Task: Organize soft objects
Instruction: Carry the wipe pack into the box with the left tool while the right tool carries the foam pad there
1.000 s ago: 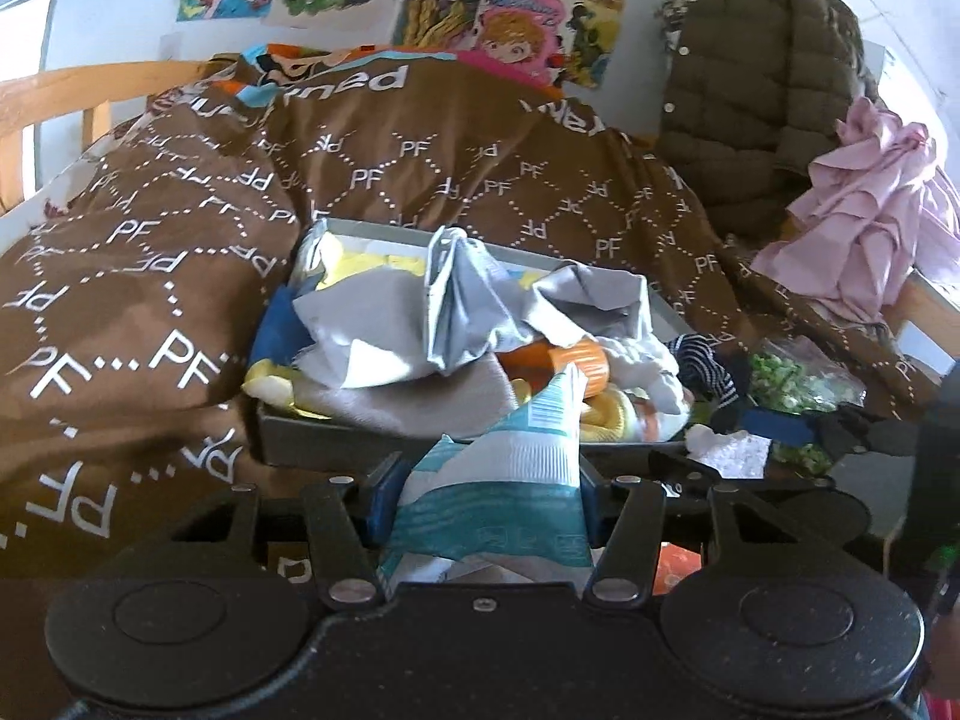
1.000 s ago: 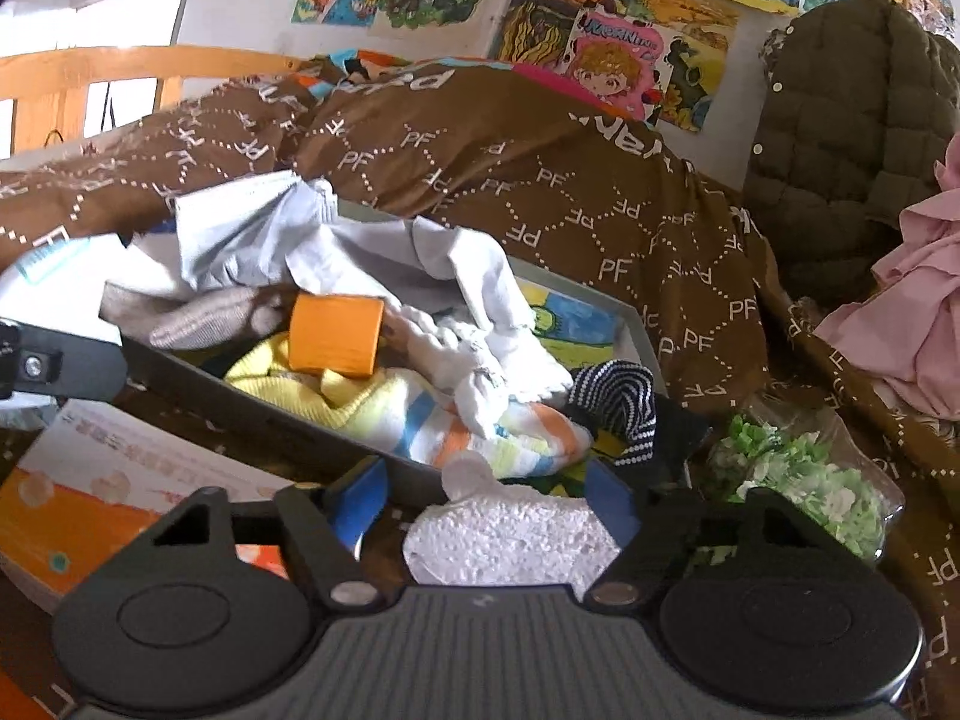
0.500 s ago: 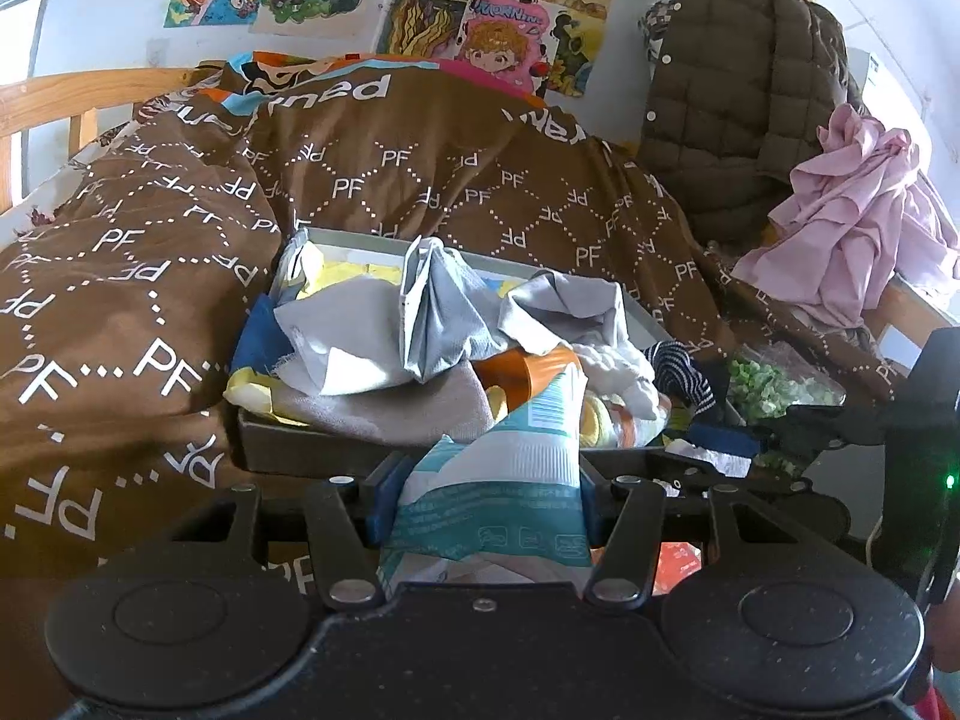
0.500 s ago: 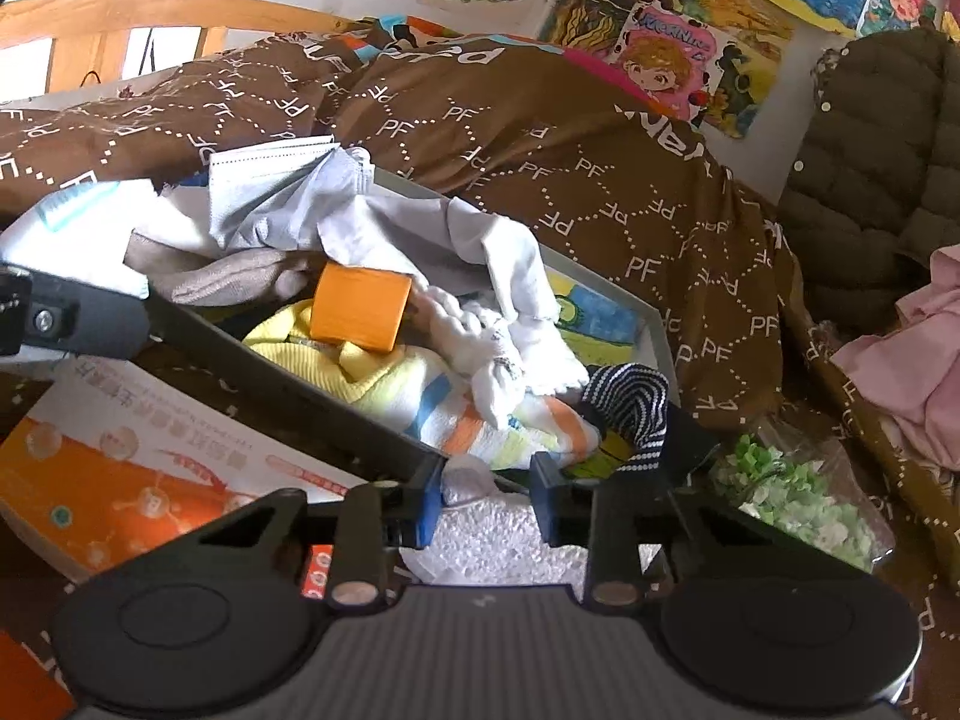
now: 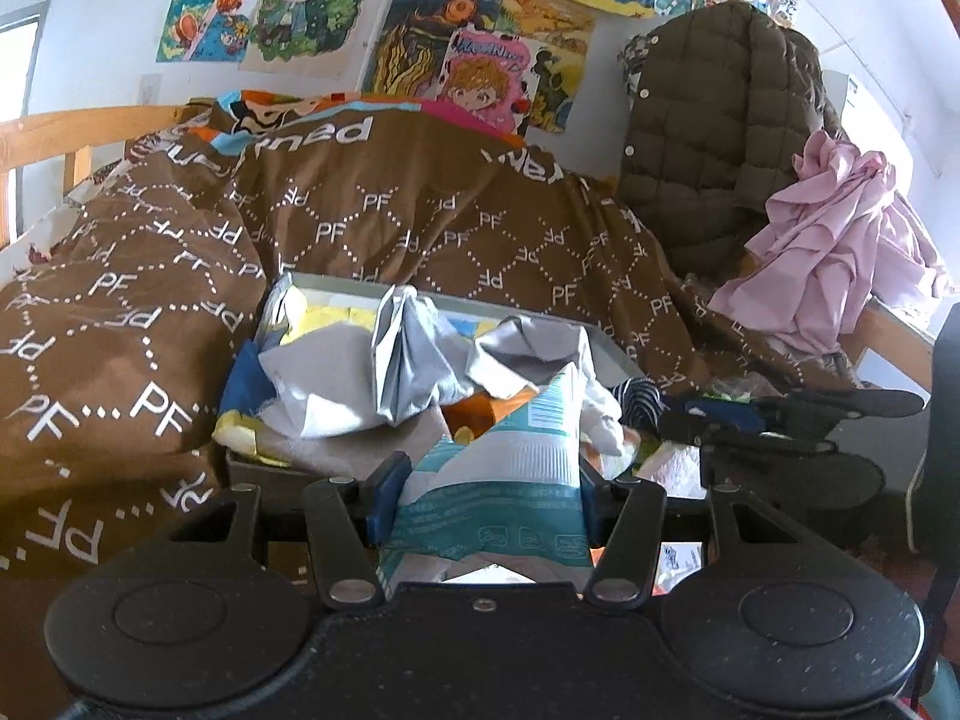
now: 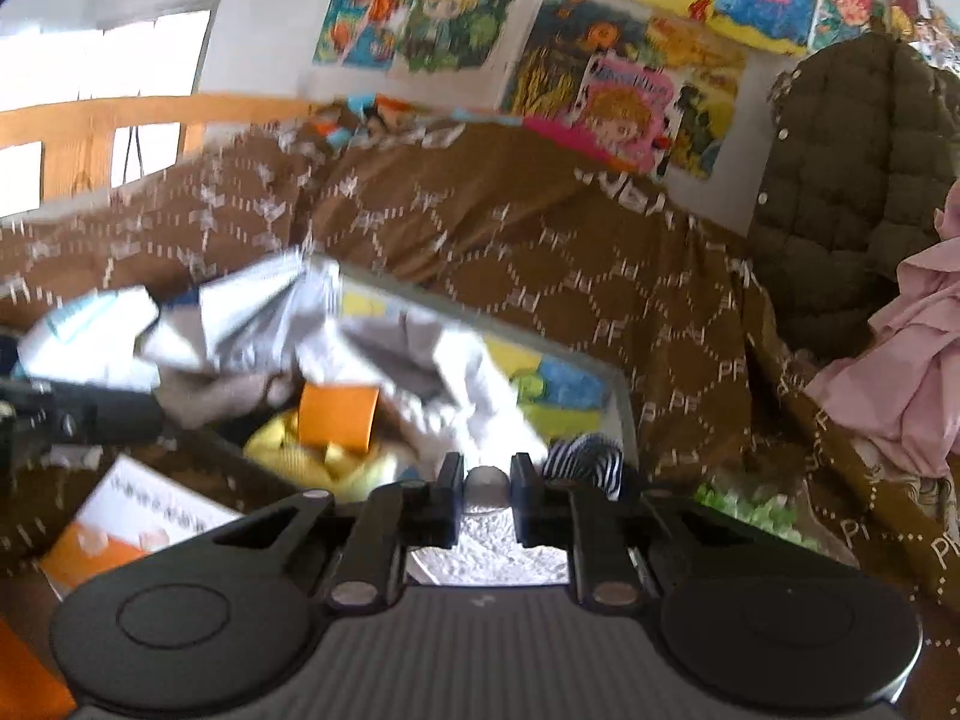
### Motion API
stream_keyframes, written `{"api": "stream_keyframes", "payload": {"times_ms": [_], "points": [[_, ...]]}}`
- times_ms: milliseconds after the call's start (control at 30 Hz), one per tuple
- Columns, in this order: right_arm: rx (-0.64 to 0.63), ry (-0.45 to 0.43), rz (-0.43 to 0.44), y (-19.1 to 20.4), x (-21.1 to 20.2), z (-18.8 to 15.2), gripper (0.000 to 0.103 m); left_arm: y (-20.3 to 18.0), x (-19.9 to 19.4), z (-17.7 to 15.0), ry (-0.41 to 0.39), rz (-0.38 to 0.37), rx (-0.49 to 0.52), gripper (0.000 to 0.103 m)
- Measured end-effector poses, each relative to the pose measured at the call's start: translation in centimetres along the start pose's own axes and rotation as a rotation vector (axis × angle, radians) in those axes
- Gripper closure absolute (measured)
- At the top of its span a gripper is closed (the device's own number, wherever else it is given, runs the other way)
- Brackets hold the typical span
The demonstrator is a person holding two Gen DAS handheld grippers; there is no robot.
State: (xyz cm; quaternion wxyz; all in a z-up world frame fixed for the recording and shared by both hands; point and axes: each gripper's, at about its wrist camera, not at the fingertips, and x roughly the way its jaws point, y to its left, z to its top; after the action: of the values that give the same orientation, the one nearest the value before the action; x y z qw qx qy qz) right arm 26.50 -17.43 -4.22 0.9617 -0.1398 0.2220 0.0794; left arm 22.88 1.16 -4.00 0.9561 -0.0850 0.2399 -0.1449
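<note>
My left gripper (image 5: 489, 495) is shut on a teal and white soft packet (image 5: 510, 468), held just in front of a grey tray (image 5: 252, 462) piled with soft things: grey cloths (image 5: 360, 384), a yellow cloth and an orange block (image 6: 337, 414). My right gripper (image 6: 486, 489) is shut on a white textured tissue wad (image 6: 486, 552), lifted near the tray's near right corner, beside a striped sock (image 6: 585, 459). The right gripper also shows at the right of the left wrist view (image 5: 780, 420). The right wrist view is blurred by motion.
The tray lies on a brown patterned blanket (image 5: 420, 228) on a bed with a wooden frame (image 6: 90, 120). An olive quilted jacket (image 5: 720, 132) and pink cloth (image 5: 840, 252) are piled at right. A green-bead bag (image 6: 750, 510) and an orange booklet (image 6: 132, 528) lie near the tray.
My right gripper closed from open onto the white tissue wad and lifted it. My left gripper kept hold of the teal packet and rose slightly.
</note>
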Motion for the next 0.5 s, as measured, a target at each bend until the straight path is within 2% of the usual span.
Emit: {"api": "stream_keyframes", "payload": {"times_ms": [200, 400, 500], "points": [[0.034, 0.008, 0.012, -0.7, 0.5, -0.2, 0.085, 0.0, 0.0, 0.1, 0.003, 0.01, -0.005, 0.047], [0.054, -0.112, 0.016, -1.1, -0.7, 0.8, 0.085, 0.2, 0.2, 0.6, -0.015, 0.013, -0.02, 0.047], [0.113, -0.168, 0.032, -2.4, -0.3, 1.3, 0.085, 0.2, 0.9, 2.0, -0.042, 0.017, -0.026, 0.047]]}}
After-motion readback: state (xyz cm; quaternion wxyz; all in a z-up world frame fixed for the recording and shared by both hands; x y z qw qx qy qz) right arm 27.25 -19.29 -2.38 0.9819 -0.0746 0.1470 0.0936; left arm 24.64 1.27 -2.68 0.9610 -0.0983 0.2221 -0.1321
